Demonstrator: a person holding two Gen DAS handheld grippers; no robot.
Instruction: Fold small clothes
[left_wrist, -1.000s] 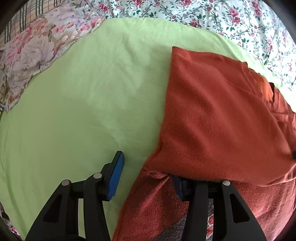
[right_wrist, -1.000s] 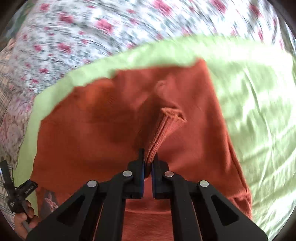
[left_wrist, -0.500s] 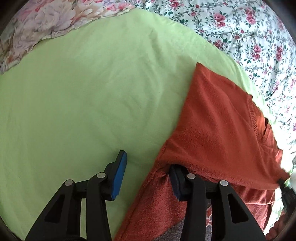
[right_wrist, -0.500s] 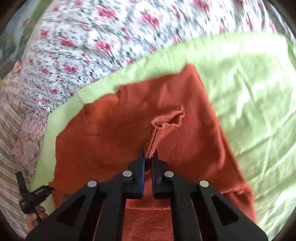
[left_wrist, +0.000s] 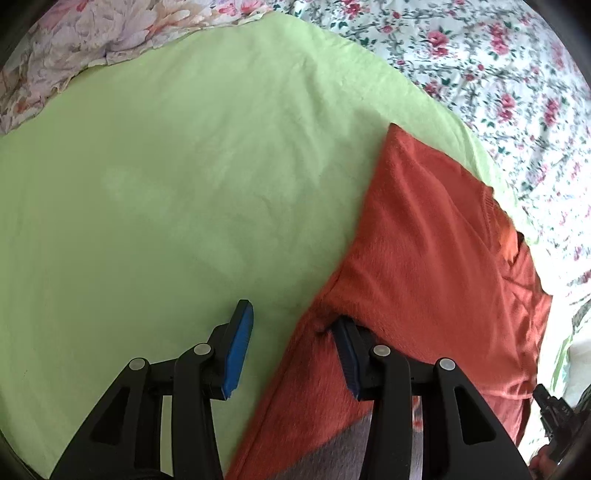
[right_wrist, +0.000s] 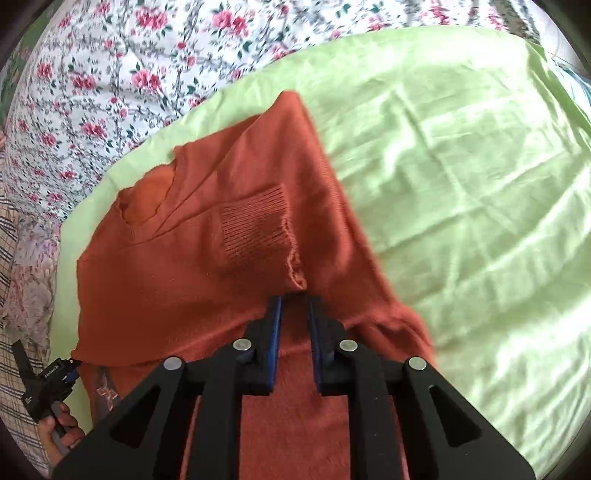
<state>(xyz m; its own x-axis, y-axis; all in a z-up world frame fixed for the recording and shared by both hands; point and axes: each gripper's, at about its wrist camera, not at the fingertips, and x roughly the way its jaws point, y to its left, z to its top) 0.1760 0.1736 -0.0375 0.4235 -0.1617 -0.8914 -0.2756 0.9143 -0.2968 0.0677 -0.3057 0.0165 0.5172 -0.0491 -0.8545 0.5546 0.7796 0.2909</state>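
Note:
An orange-red knitted sweater (right_wrist: 207, 280) lies on a light green sheet (right_wrist: 461, 184); one sleeve is folded across the body, with its ribbed cuff (right_wrist: 255, 229) lying flat. My right gripper (right_wrist: 293, 306) sits just behind the cuff with its jaws slightly apart, and the cuff has slipped free. In the left wrist view the sweater (left_wrist: 424, 258) fills the right side. My left gripper (left_wrist: 291, 336) is open at the sweater's left edge; its right finger (left_wrist: 349, 354) is tucked under a fold, and its left finger (left_wrist: 236, 350) is over bare sheet (left_wrist: 166, 184).
Floral bedding (right_wrist: 110, 74) borders the green sheet at the back and left. A floral pillow (left_wrist: 92, 40) lies at the far left. The left gripper and the hand holding it show at the lower left of the right wrist view (right_wrist: 48, 384).
My right gripper has opened slightly and let go of the cuff, which now lies flat on the sweater. The left gripper stayed open and swung a little left along the sweater's edge.

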